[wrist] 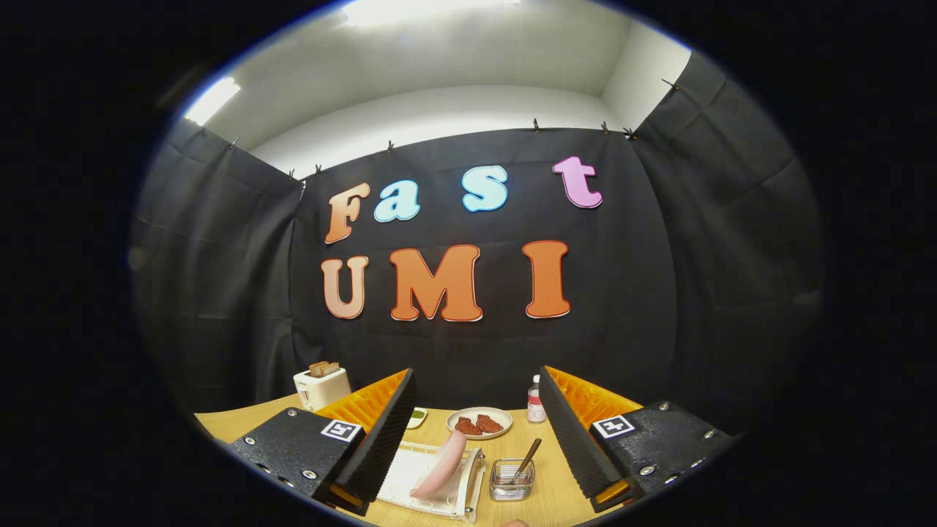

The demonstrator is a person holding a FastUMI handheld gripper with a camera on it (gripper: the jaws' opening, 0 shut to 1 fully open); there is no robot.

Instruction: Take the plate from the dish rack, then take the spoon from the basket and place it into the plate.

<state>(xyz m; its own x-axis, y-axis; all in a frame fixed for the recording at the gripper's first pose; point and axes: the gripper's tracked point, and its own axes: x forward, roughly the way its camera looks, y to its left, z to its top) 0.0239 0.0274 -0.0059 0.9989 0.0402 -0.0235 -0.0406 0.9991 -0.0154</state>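
A pink plate (pixel 441 465) stands tilted on edge in a white dish rack (pixel 468 490) on the wooden table, between my fingers and nearer the left one. Just right of the rack sits a small clear basket (pixel 511 481) with a brown-handled spoon (pixel 528 458) leaning out of it. My gripper (pixel 474 424) is open, raised above the table with the rack and basket below and between its fingers, touching nothing.
Beyond the rack lies a white plate with two pieces of brown food (pixel 479 423). A small bottle (pixel 536 402) stands to its right. A white toaster with toast (pixel 321 386) sits at the far left, with a small green-and-white dish (pixel 417 417) nearby.
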